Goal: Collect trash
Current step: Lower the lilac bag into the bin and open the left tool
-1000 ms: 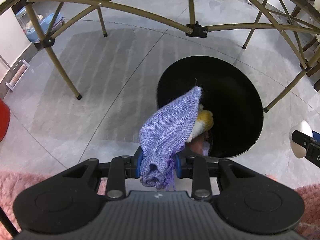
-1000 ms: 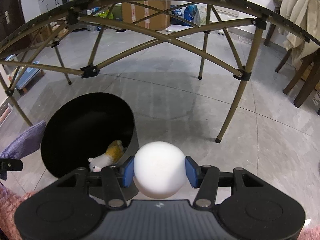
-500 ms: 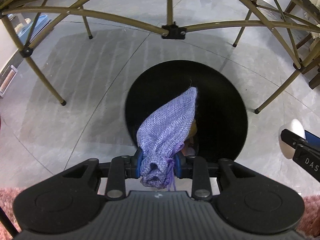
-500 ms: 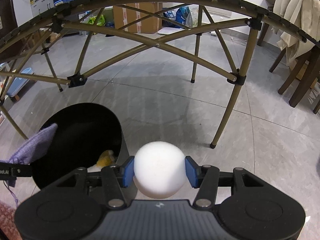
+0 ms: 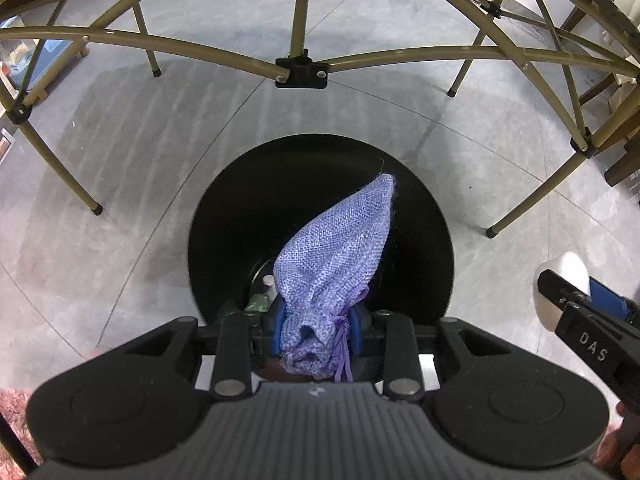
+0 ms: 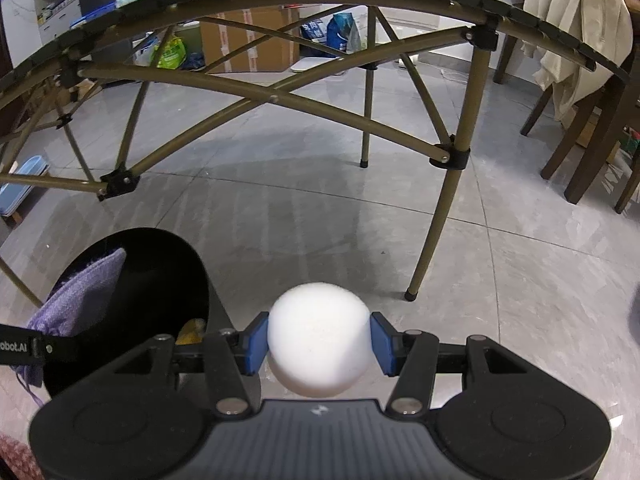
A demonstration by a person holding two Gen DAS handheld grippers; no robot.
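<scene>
A soft, light purple drawstring pouch (image 5: pixel 336 256) is pinched at its gathered neck by the left gripper (image 5: pixel 318 330) above the black bin (image 5: pixel 224 216), while a white foam ball (image 6: pixel 318 338) is clamped in the right gripper (image 6: pixel 318 344).

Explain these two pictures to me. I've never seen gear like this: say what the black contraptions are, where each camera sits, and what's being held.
Each black contraption is a hand-held two-finger gripper with a wide-angle camera looking along its fingers; a person holds one in each hand. In the left camera's picture, the left gripper pinches a purple mesh drawstring pouch directly above the open black trash bin, which stands on the grey tiled floor beside a folding table frame. In the right camera's picture, the right gripper clamps a white foam ball beside the bin, not yet above it.
</scene>
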